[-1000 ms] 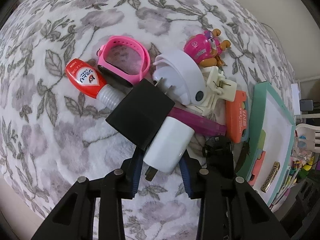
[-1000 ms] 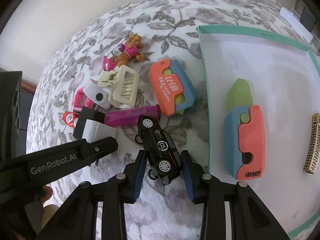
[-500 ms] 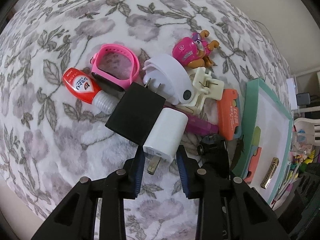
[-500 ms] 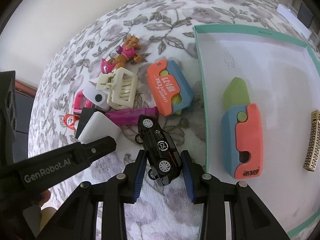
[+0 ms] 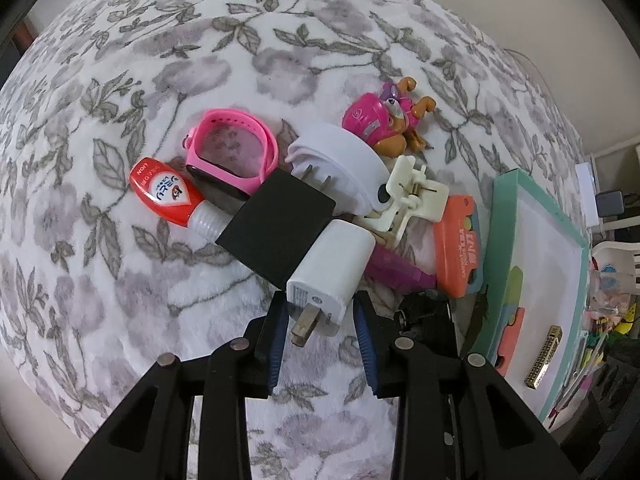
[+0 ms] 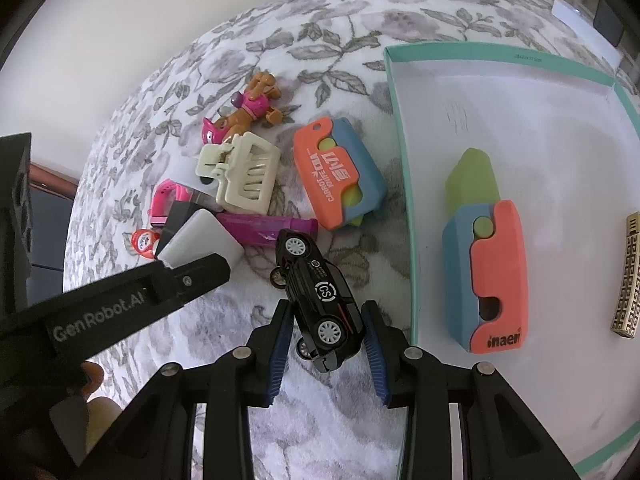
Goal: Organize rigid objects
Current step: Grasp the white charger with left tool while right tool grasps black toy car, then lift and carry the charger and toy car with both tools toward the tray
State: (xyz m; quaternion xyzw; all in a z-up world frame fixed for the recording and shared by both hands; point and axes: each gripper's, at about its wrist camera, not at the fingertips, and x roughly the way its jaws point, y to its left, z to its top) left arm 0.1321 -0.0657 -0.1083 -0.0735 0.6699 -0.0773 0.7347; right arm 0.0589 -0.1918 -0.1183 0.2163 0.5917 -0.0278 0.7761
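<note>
1. Covering the whole work surface is a floral blanket (image 5: 120, 80), white with grey leaves and mauve blooms.
2. Lying on it at the right is a shallow teal-rimmed box (image 6: 400, 120); inside are sitting an orange-and-blue carrot-knife toy (image 6: 496, 276) with its green blade out, and a small brass-coloured patterned bar (image 6: 628, 276) near the right edge.
3. Reaching down toward the pile, the left gripper (image 5: 322, 334) is clamping a white plug charger (image 5: 334, 270) between its blue pads – prongs facing the camera, body leaning against a black square block (image 5: 276, 232).
4. Hovering just outside the box's left wall, the right gripper (image 6: 328, 340) is squeezing a black toy car (image 6: 320, 292) at its rear end, nose pointing away toward the pile.
5. Crowding together behind the charger are the remaining things – a second orange carrot-knife toy (image 6: 336, 176), a white round plug adapter (image 5: 340, 164), a cream hair claw clip (image 6: 240, 176), a pink wristwatch (image 5: 230, 156), a magenta stick-like piece (image 6: 264, 230), a red tube with a white cap (image 5: 168, 192) and a pink-clad pup figure (image 5: 384, 120).
</note>
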